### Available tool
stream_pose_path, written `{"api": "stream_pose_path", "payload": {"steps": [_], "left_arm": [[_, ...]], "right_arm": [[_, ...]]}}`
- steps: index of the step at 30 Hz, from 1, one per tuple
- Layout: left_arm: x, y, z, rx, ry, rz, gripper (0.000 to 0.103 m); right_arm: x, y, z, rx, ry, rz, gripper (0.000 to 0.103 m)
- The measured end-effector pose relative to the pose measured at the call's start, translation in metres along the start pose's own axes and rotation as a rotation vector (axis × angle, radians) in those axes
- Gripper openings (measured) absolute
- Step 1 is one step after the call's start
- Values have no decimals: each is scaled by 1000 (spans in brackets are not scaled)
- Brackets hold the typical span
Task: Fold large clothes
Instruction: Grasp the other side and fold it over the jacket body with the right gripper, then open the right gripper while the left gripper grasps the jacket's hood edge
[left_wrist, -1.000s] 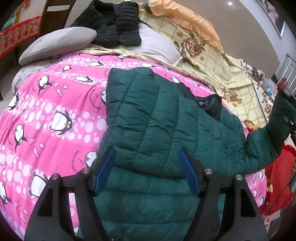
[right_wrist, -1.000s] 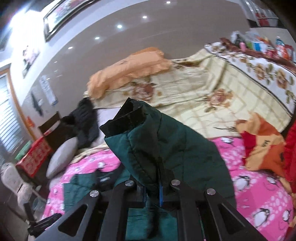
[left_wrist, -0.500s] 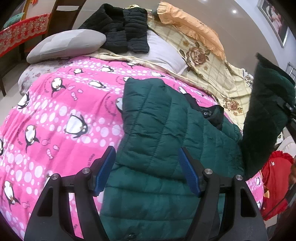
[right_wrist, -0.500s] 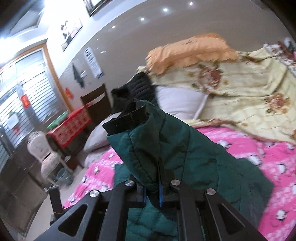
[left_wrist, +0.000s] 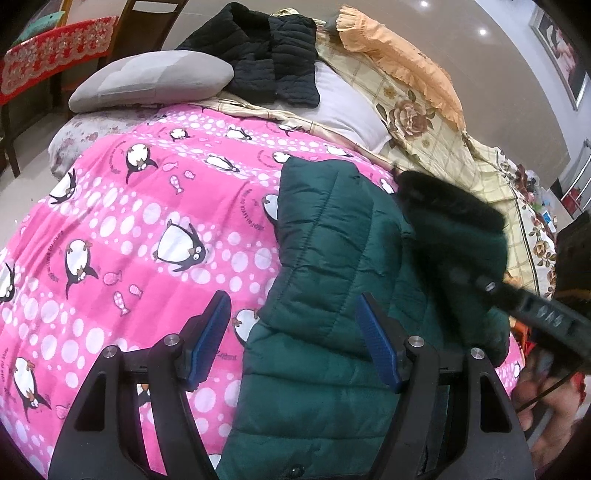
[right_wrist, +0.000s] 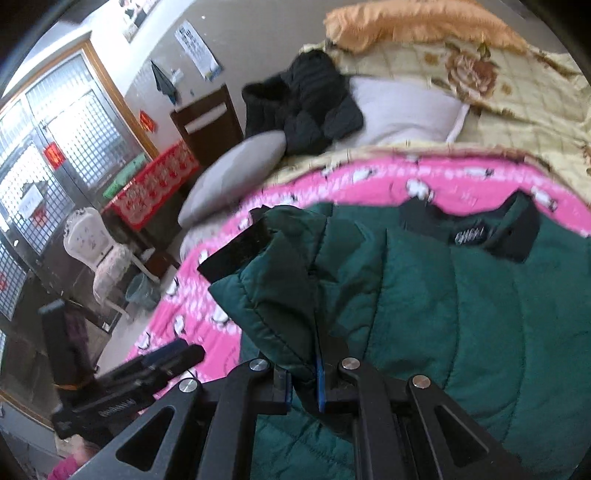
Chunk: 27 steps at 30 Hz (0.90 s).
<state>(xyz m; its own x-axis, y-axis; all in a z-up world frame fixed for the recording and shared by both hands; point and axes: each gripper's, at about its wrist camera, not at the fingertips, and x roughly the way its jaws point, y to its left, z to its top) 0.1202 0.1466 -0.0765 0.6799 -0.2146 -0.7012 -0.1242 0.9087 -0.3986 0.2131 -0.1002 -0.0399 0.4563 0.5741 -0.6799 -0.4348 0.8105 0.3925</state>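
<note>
Blue-padded, our left tongs (left_wrist: 293, 332) gape empty above one green quilted jacket (left_wrist: 332, 295). Our right tongs (right_wrist: 304, 380) are clamped tight on its one raised sleeve (right_wrist: 273, 295). That jacket lies on one pink penguin quilt (left_wrist: 129, 221) on the bed; beyond, one black jacket (left_wrist: 273, 62) and one grey pillow (left_wrist: 151, 79).

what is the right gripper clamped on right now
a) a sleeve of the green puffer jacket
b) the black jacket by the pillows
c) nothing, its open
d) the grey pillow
a, in the right wrist view the right gripper has its jaws pinched shut on the sleeve of the green puffer jacket, black cuff sticking out past the fingers.
</note>
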Motion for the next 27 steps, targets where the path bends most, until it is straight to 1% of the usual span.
{"api": "stream_pose_path", "payload": {"steps": [2,5,6,7,8,9,10,11,14,17,21,24,27], "left_arm": [[3,0,0,-5,7,-6,70],[5,-1,-1,-5,20,-17,70],[6,-2,-1,-6,23,-21,70],[6,-2,-1,-9,26,-31,70],[6,-3,-1,-11,28,-39,70],[6,-4,-1,-14,27,-42,70],[5,-5,-1,-16,26,-41,70],[5,-6,0,-15,26,-40,70],[3,-10,0,-12,27,-38,70],[1,-14,0,0,20,-48,70],[-1,-24,-1,29,8,-44,70],[0,-36,-4,68,7,-29,70],[6,-48,-8,100,11,-14,70]], "right_arm": [[8,-2,-3,-6,23,-8,8],[22,-1,-7,-31,63,-50,9],[26,1,-9,-51,69,-64,15],[27,1,-9,-64,71,-59,33],[28,3,-10,-74,71,-44,49],[28,6,-11,-78,70,-31,85],[28,8,-13,-78,66,-15,100],[26,9,-13,-80,63,-7,99],[19,19,-12,-120,56,-28,99],[1,20,-10,-98,25,-5,99],[-34,4,-9,-84,-26,-37,99],[-56,-12,-16,-62,-33,-66,99],[-77,-31,-24,-58,-35,-121,99]]}}
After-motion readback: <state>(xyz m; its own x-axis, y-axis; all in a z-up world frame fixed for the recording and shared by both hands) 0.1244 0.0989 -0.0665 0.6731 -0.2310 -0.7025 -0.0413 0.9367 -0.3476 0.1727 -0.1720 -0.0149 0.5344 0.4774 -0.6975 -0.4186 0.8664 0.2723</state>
